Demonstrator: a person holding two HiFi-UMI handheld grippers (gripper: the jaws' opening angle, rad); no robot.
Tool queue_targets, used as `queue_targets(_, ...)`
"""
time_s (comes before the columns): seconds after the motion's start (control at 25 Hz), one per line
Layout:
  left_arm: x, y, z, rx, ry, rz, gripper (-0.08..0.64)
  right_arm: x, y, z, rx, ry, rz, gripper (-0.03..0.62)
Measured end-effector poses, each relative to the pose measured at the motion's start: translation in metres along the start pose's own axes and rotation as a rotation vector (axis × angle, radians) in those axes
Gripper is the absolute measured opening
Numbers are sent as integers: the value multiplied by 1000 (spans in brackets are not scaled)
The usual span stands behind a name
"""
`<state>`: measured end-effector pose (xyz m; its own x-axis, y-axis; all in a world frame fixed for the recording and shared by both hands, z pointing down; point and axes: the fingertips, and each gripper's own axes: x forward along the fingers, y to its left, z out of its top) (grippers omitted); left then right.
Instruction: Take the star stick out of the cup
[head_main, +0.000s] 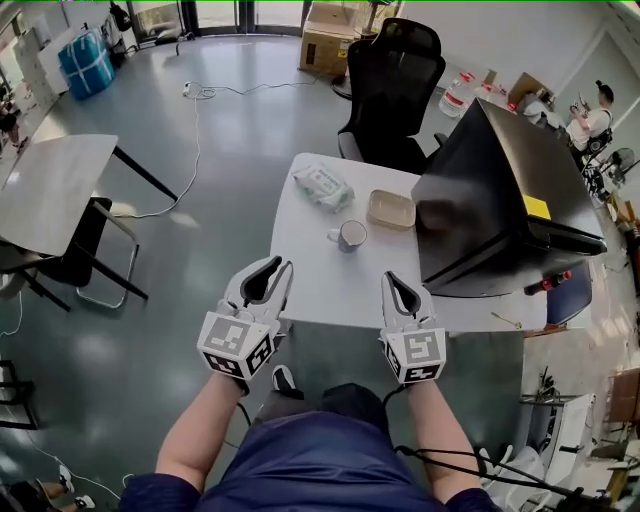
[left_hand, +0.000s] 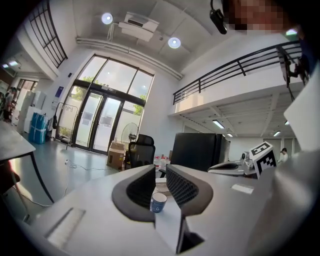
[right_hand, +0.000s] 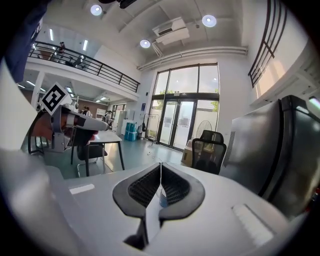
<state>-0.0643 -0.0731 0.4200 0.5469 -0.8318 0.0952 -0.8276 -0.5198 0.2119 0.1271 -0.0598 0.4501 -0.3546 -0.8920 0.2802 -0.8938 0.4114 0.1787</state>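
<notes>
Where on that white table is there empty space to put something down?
The widest bare patch is the near strip of the table, between the cup and the left gripper and right gripper at its front edge. The far half is crowded: packet, cup and tray cluster there, and the black cabinet crowds the right side.

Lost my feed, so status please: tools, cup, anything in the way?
Left tool open, right tool shut, both empty, hovering at the table's near edge. Cup upright mid-table, untouched; star stick not visible. Nothing between tools and cup.
</notes>
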Motion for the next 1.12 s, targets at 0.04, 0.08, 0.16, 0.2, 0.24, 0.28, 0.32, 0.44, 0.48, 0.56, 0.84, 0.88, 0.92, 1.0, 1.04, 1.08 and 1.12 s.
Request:
queue_targets(0.04,4,4,-3,-6,7,-5,69,5,0,-3,-4,14,1,12)
queue_targets(0.08,8,7,-7,-11,14,-10,69,11,0,-7,-10,29,5,14)
queue_targets(0.16,16,14,-13,-18,28,-14,69,24,0,-15,-31,60,20,21)
queue_targets(0.2,21,18,-16,-19,34,-14,69,32,0,-18,-46,73,30,25)
queue_targets(0.24,26,21,-18,-20,40,-12,69,40,0,-20,-65,83,41,28)
queue_targets(0.28,31,24,-21,-20,46,-8,69,48,0,-24,-87,94,52,32)
queue_targets(0.32,35,27,-24,-19,53,-2,69,56,-1,-30,-112,105,63,33)
queue_targets(0.44,45,32,-30,-15,78,22,69,75,-2,-47,-181,145,101,37)
queue_targets(0.48,47,34,-31,-12,88,32,69,81,-2,-51,-194,156,118,41)
queue_targets(0.56,54,39,-32,-9,104,57,69,93,-3,-59,-214,176,154,51)
queue_targets(0.84,72,41,-55,-32,163,133,69,130,-8,-97,-308,260,278,74)
queue_targets(0.88,72,41,-58,-33,172,144,69,135,-7,-103,-322,275,297,79)
queue_targets(0.92,72,42,-61,-33,179,156,69,139,-6,-109,-334,287,312,86)
queue_targets(1.0,70,45,-64,-37,186,182,69,148,-4,-118,-351,305,334,87)
queue_targets(1.04,68,46,-65,-40,187,193,69,152,-4,-122,-357,313,343,87)
queue_targets(1.08,66,47,-66,-44,187,203,69,155,-3,-126,-363,322,352,87)
queue_targets(1.12,64,49,-66,-47,189,211,69,157,-1,-130,-372,333,361,87)
